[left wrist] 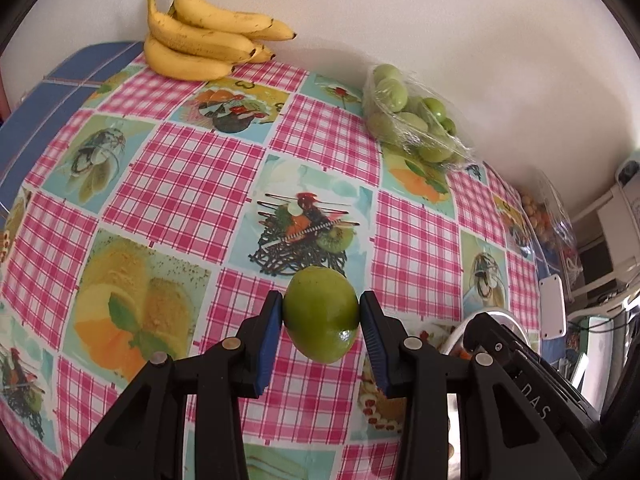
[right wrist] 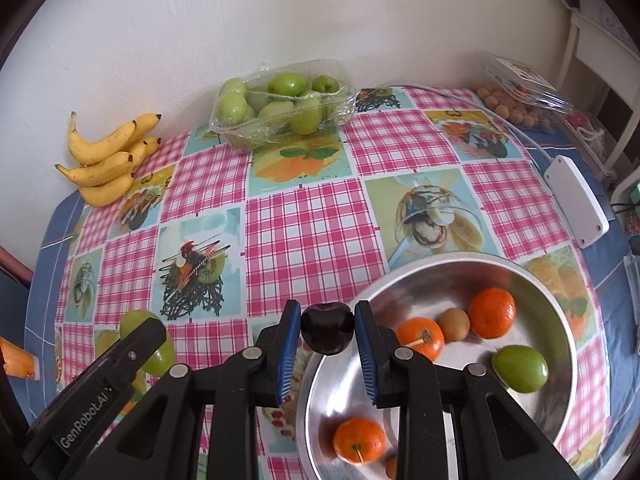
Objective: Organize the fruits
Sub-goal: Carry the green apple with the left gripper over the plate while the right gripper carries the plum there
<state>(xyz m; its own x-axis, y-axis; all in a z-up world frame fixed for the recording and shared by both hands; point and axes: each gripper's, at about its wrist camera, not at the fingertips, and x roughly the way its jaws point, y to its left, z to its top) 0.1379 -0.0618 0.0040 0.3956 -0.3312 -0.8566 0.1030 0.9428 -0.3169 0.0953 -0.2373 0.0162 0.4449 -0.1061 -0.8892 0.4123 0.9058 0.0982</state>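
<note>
My left gripper (left wrist: pixel 321 312) is shut on a green fruit (left wrist: pixel 320 314) and holds it above the checked tablecloth (left wrist: pixel 180 168). My right gripper (right wrist: pixel 327 330) is shut on a dark plum (right wrist: pixel 327 330), at the left rim of the metal bowl (right wrist: pixel 560 304). The bowl holds three oranges (right wrist: pixel 492 312), a kiwi (right wrist: pixel 454 324) and a green fruit (right wrist: pixel 520 368). The left gripper with its green fruit (right wrist: pixel 162 354) shows at the lower left of the right wrist view. The bowl's rim (left wrist: pixel 460 330) and the right gripper's body (left wrist: pixel 520 380) show at the right of the left wrist view.
A bunch of bananas (left wrist: pixel 200 36) (right wrist: pixel 106 164) lies by the wall. A clear tray of green fruits (left wrist: pixel 412 116) (right wrist: pixel 280 106) stands at the back. A clear pack of small orange-brown fruits (right wrist: pixel 516 100) and a white box (right wrist: pixel 576 200) with a cable lie at the right.
</note>
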